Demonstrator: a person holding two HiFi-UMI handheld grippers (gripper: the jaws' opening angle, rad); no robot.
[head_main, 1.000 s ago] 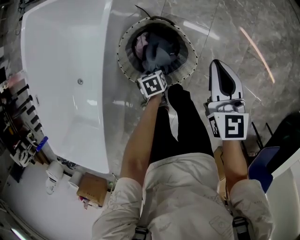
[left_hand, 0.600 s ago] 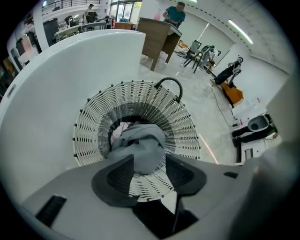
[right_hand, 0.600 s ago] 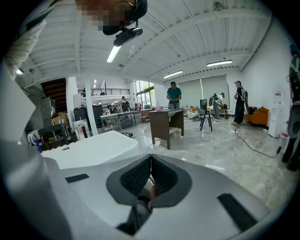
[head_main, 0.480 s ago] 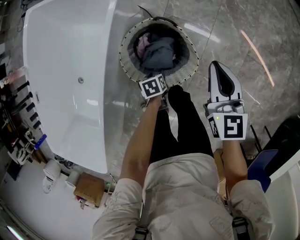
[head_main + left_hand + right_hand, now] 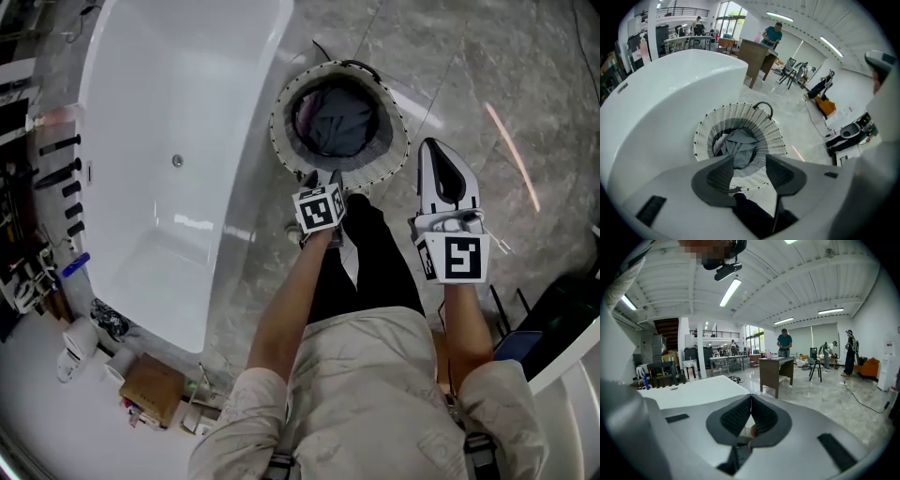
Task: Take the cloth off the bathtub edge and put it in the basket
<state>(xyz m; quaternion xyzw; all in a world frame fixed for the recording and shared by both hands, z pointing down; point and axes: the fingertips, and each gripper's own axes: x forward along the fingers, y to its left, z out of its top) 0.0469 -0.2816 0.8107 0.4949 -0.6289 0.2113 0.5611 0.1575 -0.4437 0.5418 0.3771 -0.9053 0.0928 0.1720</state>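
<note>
Though beyond left fingers (image 5: 719, 176), cloth (image 5: 739, 144) (in basket (image 5: 777, 135))

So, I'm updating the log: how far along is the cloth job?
Done: the cloth lies in the basket, and no cloth shows on the bathtub edge. In hand: nothing. The left gripper is open and empty over the basket's near rim, and the right gripper is shut and empty, off to the side. Left: apparently nothing but drawing the left gripper back.
</note>
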